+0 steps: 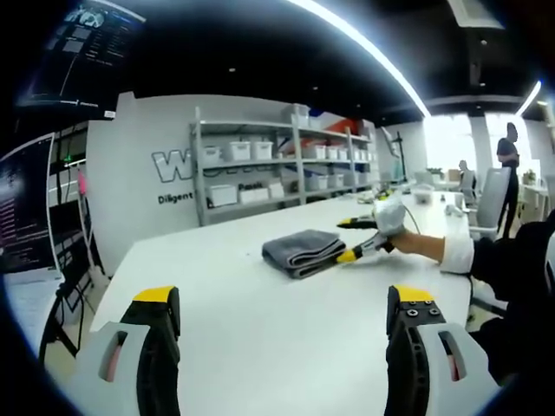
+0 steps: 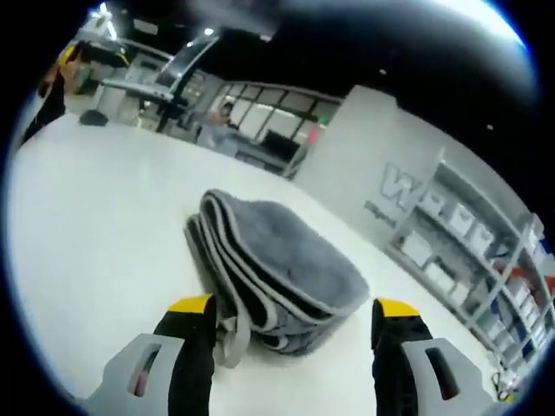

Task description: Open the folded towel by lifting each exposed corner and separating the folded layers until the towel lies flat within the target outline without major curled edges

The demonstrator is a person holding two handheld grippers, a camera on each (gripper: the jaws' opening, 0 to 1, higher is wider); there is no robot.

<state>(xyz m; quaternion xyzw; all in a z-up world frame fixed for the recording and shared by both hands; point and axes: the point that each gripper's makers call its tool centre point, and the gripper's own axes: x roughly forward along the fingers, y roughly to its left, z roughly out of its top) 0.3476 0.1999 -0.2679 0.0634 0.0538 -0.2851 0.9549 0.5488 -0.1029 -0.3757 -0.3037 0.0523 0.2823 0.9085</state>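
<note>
A: Left gripper view, towel [image 1: 303, 251] position?

B: Grey, folded into a thick pad, lying on the white worktop [image 1: 260, 329], well ahead of the left gripper [image 1: 282, 316]. Left gripper jaws wide apart, nothing between them.

A: Right gripper [image 1: 351, 239]?

B: Comes in from the right, held by a gloved hand [image 1: 392, 218], yellow-tipped jaws spread at the towel's near edge.

A: Right gripper view?

B: Towel [image 2: 282, 273] close up: plush nap on top, several stacked layers with pale hemmed edges along the side facing the camera, one corner drooping near the left jaw. Right gripper [image 2: 295, 310] jaws apart, straddling the towel's end; contact unclear.

A: Background?

B: Shelving [image 1: 277, 160] with white bins along the wall.
</note>
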